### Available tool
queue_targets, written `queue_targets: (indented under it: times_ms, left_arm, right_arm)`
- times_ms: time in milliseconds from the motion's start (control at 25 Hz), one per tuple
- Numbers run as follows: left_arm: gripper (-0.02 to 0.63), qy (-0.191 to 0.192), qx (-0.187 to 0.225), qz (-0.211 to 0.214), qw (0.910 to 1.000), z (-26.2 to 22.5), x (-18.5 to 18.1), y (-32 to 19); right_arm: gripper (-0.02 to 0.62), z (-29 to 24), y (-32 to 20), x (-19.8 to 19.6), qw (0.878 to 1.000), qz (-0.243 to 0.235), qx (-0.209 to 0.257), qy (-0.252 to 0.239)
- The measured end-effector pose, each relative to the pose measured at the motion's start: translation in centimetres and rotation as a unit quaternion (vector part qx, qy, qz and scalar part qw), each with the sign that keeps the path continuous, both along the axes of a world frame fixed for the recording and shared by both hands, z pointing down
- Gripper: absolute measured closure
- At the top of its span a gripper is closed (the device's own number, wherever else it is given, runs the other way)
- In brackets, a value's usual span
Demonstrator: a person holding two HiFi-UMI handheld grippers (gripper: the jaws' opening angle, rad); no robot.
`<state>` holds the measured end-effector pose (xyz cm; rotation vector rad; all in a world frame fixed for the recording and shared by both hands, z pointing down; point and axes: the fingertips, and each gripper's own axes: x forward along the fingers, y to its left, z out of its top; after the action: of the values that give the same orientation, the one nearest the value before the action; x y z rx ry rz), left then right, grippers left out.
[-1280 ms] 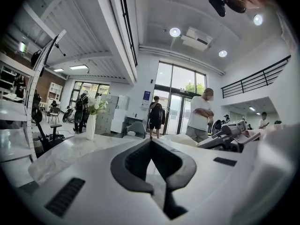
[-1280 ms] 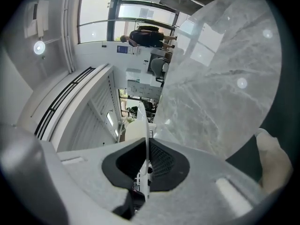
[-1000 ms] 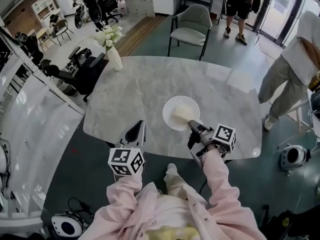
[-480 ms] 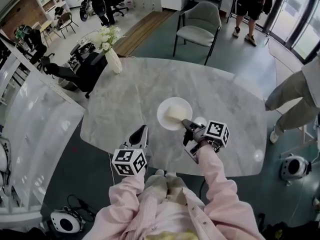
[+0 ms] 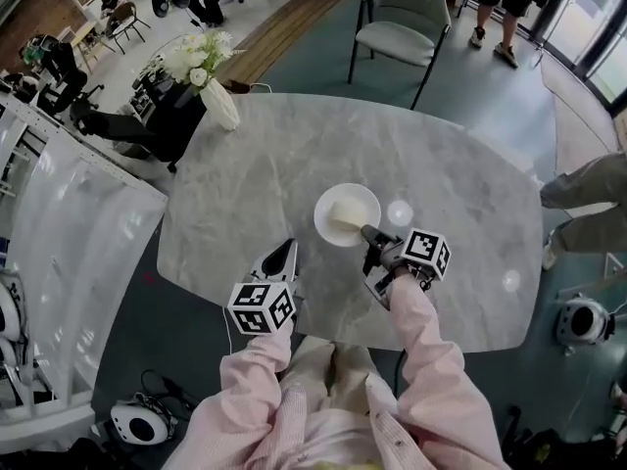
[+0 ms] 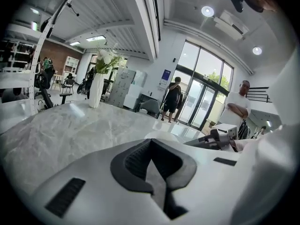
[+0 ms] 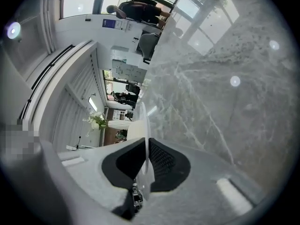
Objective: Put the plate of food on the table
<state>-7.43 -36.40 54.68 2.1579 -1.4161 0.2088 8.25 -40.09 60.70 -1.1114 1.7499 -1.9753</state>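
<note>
A white plate [image 5: 347, 213] with a pale block of food [image 5: 345, 213] is low over the grey marble table [image 5: 294, 155], near its front edge. My right gripper [image 5: 369, 234] is shut on the plate's near rim. In the right gripper view the rim [image 7: 146, 139] runs edge-on between the dark pads [image 7: 161, 161]. Whether the plate rests on the marble I cannot tell. My left gripper [image 5: 284, 256] is shut and empty, left of the plate at the table's front edge. Its view shows the plate [image 6: 161, 135] ahead.
A white vase of flowers [image 5: 217, 106] stands at the table's far left corner. A green chair [image 5: 402, 32] sits beyond the table. A person's legs [image 5: 588, 204] are at the right edge, and others stand further back. White racks [image 5: 69, 233] stand at the left.
The head view has shifted, so the table sits higher in frame. The right gripper still holds the plate's rim. The person at the right has moved mostly out of view.
</note>
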Motion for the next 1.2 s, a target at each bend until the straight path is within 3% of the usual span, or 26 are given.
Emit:
queue_targets:
  times_ms: [680,1200]
  left_arm:
    - [0.606,0.003,-0.040,0.009,0.9992,4.0,0.6,-0.8]
    - [0.606,0.004,-0.045,0.009,0.9989,4.5,0.6,-0.3]
  right_arm:
    - [0.580,4.9,-0.4,-0.7,1.000,0.002,-0.018,-0.006]
    - [0.572,6.3,-0.1,-0.9,0.999,0.010,-0.041,0.026]
